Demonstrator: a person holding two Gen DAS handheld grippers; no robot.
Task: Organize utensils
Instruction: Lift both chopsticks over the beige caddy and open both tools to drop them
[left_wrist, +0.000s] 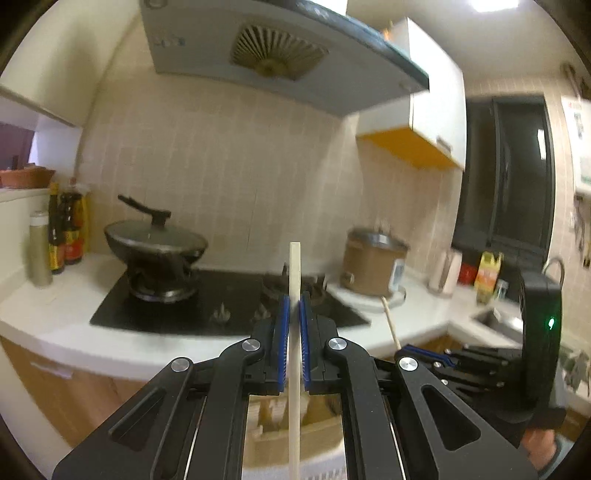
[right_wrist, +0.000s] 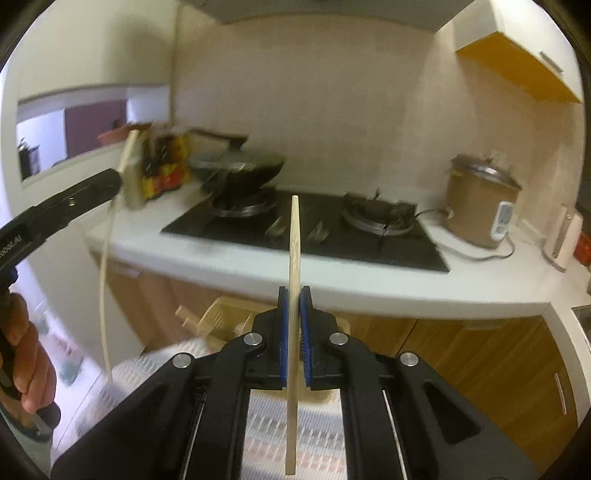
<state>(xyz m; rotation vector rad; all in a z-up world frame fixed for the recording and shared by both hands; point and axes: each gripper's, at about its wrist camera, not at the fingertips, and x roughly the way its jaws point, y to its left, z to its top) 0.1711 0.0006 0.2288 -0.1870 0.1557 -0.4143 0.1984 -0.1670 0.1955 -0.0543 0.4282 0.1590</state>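
My left gripper (left_wrist: 294, 301) is shut on a pale wooden chopstick (left_wrist: 295, 273) that stands upright between the blue pads, raised in front of the stove. My right gripper (right_wrist: 294, 295) is shut on a second wooden chopstick (right_wrist: 294, 240), also upright. The left gripper (right_wrist: 110, 181) with its chopstick (right_wrist: 107, 266) shows at the left of the right wrist view. The right gripper body (left_wrist: 480, 362) and its chopstick (left_wrist: 390, 323) show at the right of the left wrist view. A beige utensil holder (right_wrist: 225, 319) sits below, partly hidden by the fingers.
A black gas hob (right_wrist: 306, 229) on a white counter (right_wrist: 369, 291) carries a lidded wok (left_wrist: 155, 240). A brown rice cooker (right_wrist: 480, 206) stands at the right, sauce bottles (left_wrist: 62, 229) at the left. A white slatted rack (right_wrist: 177, 369) lies below. A sink (left_wrist: 495, 319) is far right.
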